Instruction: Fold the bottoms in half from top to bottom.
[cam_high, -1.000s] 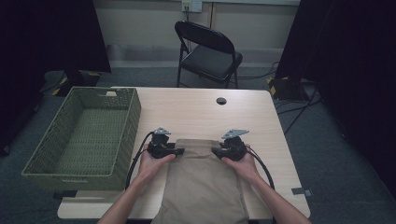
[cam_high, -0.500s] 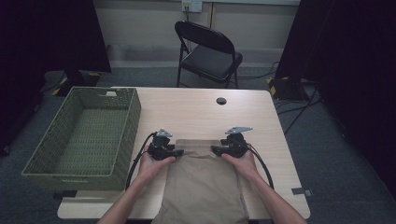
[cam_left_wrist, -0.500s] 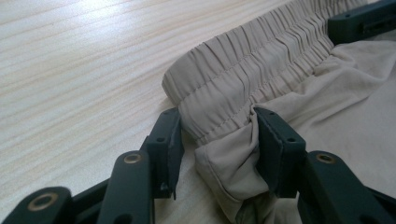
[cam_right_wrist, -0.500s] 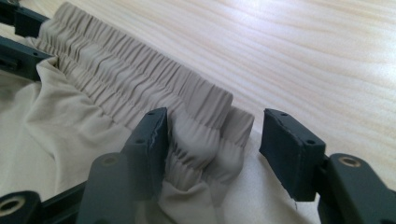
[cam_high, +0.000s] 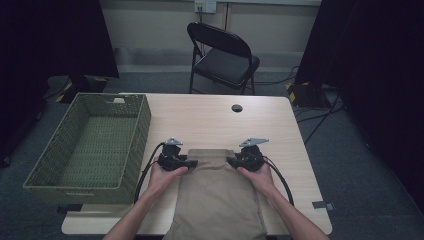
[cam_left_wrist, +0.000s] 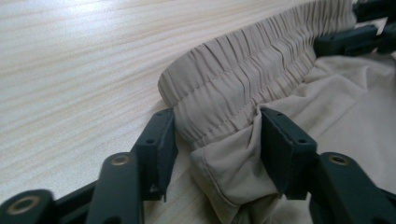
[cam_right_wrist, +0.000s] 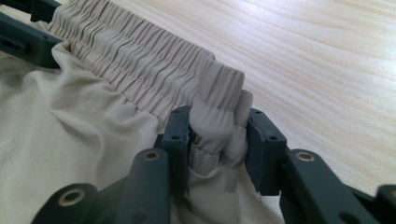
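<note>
On table: left tongs pinch trousers waistband | right tongs closing on it

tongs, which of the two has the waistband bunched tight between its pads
The right tongs: their pads squeeze a bunched corner of the beige shorts' waistband from both sides. The left tongs straddle their corner more loosely, with slack fabric between the pads.

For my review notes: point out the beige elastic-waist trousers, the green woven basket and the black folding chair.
beige elastic-waist trousers (cam_high: 220, 200), high view, flat fabric
green woven basket (cam_high: 137, 131), high view, right wall
black folding chair (cam_high: 224, 64), high view, seat
</note>
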